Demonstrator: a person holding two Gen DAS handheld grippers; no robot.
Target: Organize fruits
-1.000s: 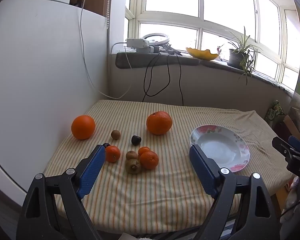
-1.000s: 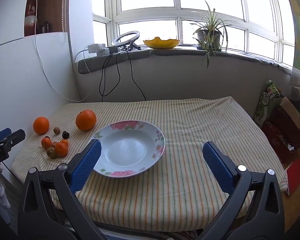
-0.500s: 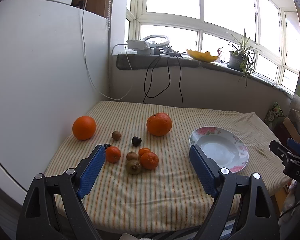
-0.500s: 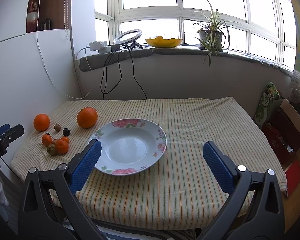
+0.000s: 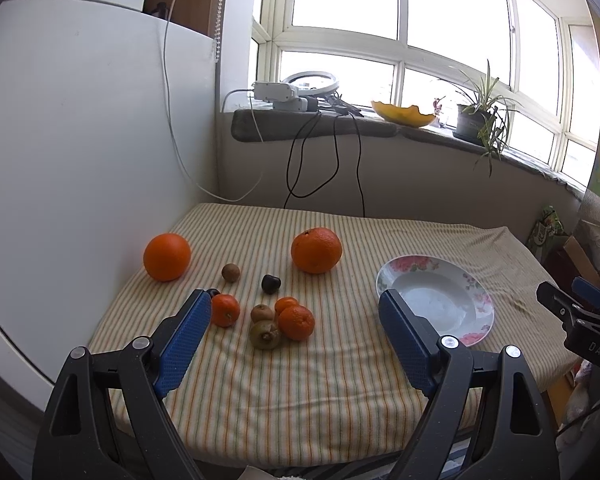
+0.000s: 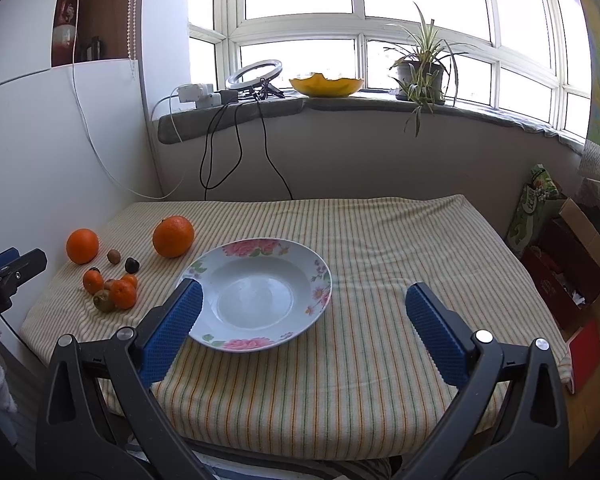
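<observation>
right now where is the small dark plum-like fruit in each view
Left wrist view: the small dark plum-like fruit lies centre-left on the striped cloth, above the cluster of small fruits.
Right wrist view: it lies far left, left of the white floral plate.
Shared landmark: the large orange nearest the plate, behind and right of the dark fruit in both.

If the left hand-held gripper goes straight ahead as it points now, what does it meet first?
Probably the small fruit cluster: the kiwi and mandarin lie between the open jaws of the left hand-held gripper. Depth is uncertain.
</observation>
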